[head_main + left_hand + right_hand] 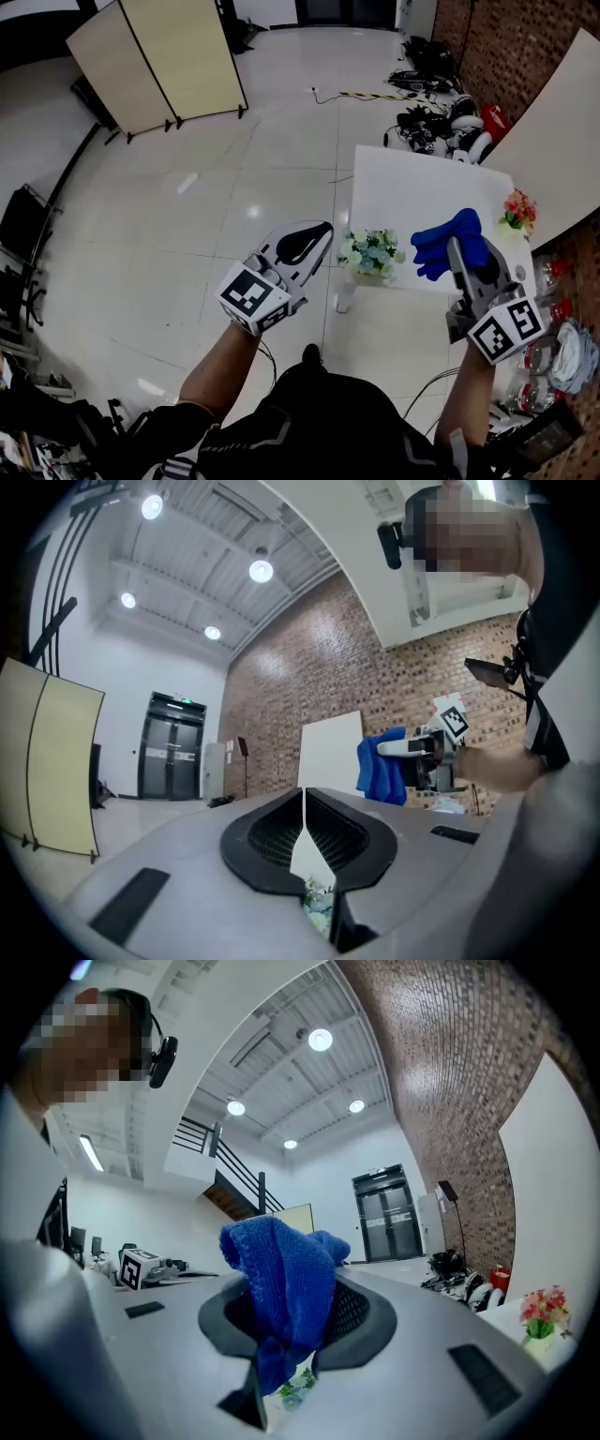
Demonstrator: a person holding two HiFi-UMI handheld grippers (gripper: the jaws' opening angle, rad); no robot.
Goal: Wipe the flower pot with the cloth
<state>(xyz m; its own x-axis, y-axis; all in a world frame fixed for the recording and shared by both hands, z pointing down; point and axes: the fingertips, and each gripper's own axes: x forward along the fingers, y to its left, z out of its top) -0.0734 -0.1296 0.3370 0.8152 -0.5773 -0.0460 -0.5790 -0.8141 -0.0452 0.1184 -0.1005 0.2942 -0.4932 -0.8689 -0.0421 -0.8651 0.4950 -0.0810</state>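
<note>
I'm holding both grippers out level in front of me, above the tiled floor (206,216). The left gripper (317,238) is sitting closed on nothing, its two jaws meeting along a thin seam. The right gripper (459,255) is clamping a blue cloth (442,242), which is bunching up above the jaws and hanging a little way below them.

Just past the two grippers, a white table (412,183) is standing on the floor. At its near left corner a flower pot with pale blossoms (372,253) is showing between the grippers, apart from both. I can't make out the pot itself under the blooms. At the table's right edge a second small pot with red and pink flowers (517,214) is standing, close to a large white board (553,131) that is rising in front of the brick wall (497,42).

Beyond the table, a heap of bags and cables (433,120) is lying on the floor. Farther off to the left, a cream folding screen (159,56) is standing upright.
</note>
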